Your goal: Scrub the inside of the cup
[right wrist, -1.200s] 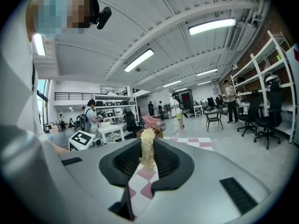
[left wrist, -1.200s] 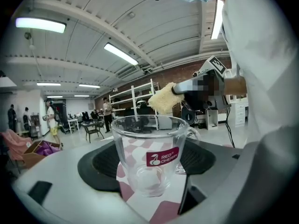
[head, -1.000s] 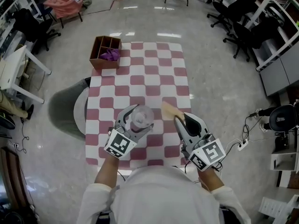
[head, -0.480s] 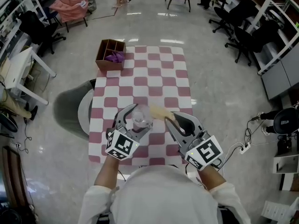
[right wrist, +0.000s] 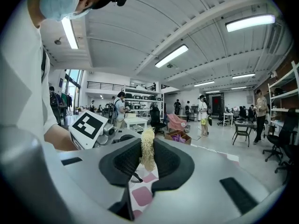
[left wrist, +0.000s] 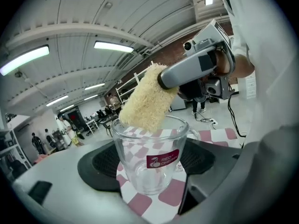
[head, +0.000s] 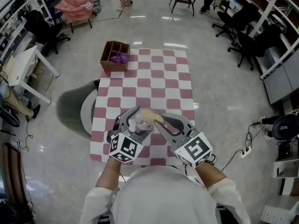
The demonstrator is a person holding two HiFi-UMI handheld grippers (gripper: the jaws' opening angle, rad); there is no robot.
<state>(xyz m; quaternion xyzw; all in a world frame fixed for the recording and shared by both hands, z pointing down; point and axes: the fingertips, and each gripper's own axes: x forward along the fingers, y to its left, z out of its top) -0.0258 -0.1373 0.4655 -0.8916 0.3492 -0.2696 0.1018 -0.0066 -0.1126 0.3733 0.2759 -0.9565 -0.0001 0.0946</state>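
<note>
Glass mug (head: 138,121) upright in the head view, clamped in the left gripper (head: 135,119), just left of the right gripper (head: 164,123). Pinches the loofah (head: 150,115), long axis slanting left toward the rim.

Left gripper view: dips its tip barely into the mouth.

Right gripper view: squeezes fibres between near-closed jaws.

Now over the rim, not off right and apart as a second ago.
</note>
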